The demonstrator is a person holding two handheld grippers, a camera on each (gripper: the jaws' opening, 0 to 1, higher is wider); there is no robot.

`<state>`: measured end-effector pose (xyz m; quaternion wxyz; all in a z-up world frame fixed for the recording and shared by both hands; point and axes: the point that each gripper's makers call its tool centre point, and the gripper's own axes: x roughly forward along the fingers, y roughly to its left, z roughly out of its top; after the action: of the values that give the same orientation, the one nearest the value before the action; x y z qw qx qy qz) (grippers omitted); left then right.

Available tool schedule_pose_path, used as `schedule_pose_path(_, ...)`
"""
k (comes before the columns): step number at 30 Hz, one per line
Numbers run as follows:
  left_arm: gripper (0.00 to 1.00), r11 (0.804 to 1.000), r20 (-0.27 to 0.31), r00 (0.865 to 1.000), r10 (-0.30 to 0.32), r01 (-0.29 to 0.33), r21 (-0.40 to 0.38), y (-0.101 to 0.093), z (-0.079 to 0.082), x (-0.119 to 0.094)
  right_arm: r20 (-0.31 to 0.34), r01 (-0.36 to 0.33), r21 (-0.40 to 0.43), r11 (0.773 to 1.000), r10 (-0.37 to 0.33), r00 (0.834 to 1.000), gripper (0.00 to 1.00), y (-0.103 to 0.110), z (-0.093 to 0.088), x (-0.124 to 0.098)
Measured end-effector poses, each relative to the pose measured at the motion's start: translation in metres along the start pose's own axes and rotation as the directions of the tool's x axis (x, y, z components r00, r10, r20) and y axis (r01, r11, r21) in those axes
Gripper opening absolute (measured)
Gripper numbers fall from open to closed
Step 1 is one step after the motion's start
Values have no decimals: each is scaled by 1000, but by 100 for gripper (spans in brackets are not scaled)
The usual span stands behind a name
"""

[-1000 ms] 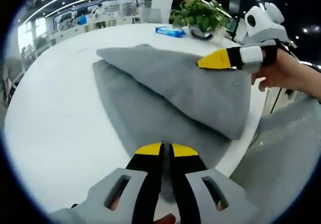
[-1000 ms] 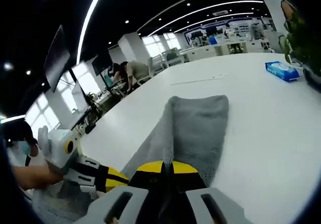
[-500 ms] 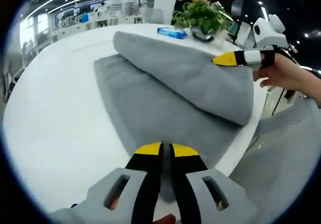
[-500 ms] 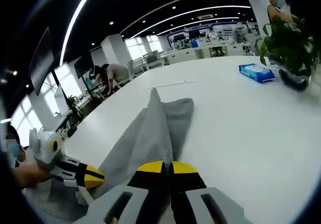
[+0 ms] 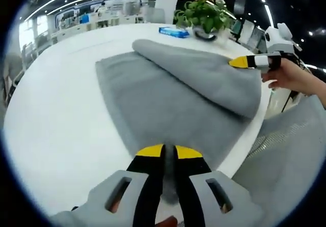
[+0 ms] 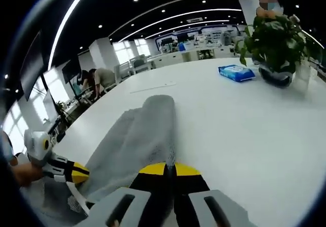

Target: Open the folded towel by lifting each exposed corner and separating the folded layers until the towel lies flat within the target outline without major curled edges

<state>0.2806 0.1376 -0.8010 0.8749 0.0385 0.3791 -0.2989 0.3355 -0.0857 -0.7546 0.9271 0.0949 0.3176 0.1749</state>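
Observation:
A grey towel (image 5: 147,100) lies on the white table (image 5: 51,115). Its upper layer (image 5: 204,72) is lifted and rolled over toward the right. At the bottom of the left gripper view, my left gripper (image 5: 164,153) is shut on the towel's near corner. From the right, my right gripper (image 5: 238,62) pinches the upper layer's corner above the table edge. In the right gripper view the right gripper (image 6: 168,168) is shut on the towel (image 6: 140,135), which drapes away from it. The left gripper (image 6: 79,174) shows at lower left.
A potted plant (image 5: 202,14) and a blue packet (image 5: 173,31) stand at the table's far side; the plant (image 6: 275,36) and packet (image 6: 237,73) also appear in the right gripper view. A mesh chair (image 5: 290,161) sits beyond the near edge. A person (image 6: 99,77) bends over far back.
The right gripper has carried the upper layer's corner further right, baring more of the lower layer. The left gripper has kept its hold in place.

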Motion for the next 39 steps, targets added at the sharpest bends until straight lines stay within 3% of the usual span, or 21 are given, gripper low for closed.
schedule_pose_path(13,7,999,6,1000,-5,5,-32,1,-1,0,6,63,41,997,-63,998,1,-30,-12,-12)
schedule_pose_path(25,6,999,11,1000,-7,7,-53,1,0,0,0,159,120,980,-161,987,1,-68,-30,-33)
schedule_pose_path(35,6,998,12,1000,-6,7,-58,2,0,0,-10,179,122,976,-179,984,1,-72,-34,-35)
schedule_pose_path(39,6,997,-4,1000,4,-4,-78,4,1,-1,15,189,113,975,-192,981,3,-73,-27,-38)
